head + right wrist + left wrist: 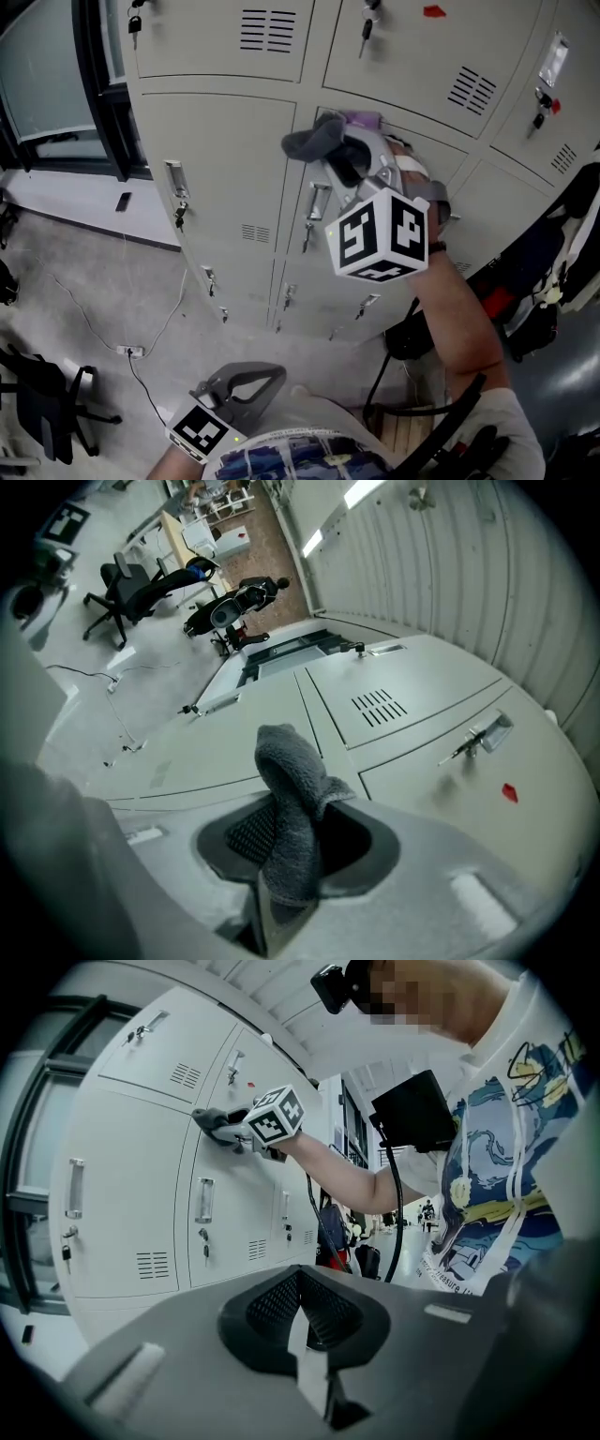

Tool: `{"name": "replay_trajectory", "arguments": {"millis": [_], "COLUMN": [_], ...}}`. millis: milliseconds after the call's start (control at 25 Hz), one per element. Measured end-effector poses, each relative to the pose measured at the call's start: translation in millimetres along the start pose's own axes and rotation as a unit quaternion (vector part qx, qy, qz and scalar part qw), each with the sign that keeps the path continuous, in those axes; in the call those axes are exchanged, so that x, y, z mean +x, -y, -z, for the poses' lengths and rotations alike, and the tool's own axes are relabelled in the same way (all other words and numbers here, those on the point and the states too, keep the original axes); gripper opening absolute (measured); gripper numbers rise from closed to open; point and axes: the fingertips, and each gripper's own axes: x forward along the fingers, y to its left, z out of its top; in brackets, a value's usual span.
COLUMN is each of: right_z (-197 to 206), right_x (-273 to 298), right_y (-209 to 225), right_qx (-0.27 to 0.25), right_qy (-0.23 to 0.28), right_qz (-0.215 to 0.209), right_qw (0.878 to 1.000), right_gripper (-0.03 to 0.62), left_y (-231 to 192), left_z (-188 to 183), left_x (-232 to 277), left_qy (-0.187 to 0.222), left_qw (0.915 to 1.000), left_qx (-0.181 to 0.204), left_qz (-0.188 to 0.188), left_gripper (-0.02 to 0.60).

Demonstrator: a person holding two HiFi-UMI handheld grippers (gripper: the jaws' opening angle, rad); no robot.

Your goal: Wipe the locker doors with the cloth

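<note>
Your right tool [330, 155] pinching the grey cloth [314, 139] at a locker door [225, 169], your left tool [305, 1354] pressed together, empty, near your waist.

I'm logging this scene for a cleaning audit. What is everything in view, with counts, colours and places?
lockers: one bank of many doors, beige, across the top of the head view
keys: several, dark, hanging in door locks
cloth: one, grey, at a locker door, in the right gripper's jaws
office chair: one, black, on the floor at far left
cable: one, white, across the floor below the lockers
bags: dark pile, count unclear, at right beside the lockers
right gripper: one, grey, shut on the cloth, raised to the lockers
left gripper: one, grey, shut and empty, low near the person's body
</note>
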Motion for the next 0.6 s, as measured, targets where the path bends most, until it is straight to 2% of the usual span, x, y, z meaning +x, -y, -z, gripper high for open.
{"name": "replay_trajectory", "arguments": {"millis": [160,480,600], "right_z": [6.0,33.6,39.1], "right_x": [14.8,24.8,26.4], "right_y": [-11.7,-95.0,-112.1], "right_qx": [-0.006,-0.006,-0.020], "right_qy": [-0.014,-0.037,-0.038], "right_qz": [-0.010,-0.083,-0.075], "right_qw": [1.000,0.996,0.996], "right_gripper": [0.114,0.113,0.112], "left_y": [-2.8,-5.9,-5.6], "left_z": [0.7,4.1,4.1], "left_x": [-3.7,-5.4,-4.4], "left_qy": [-0.001,-0.005,-0.005], "left_qw": [1.0000,0.9998,0.9999], "left_qx": [0.000,-0.009,-0.008], "left_qz": [-0.008,-0.014,-0.013], "left_gripper": [0.003,0.003,0.003]}}
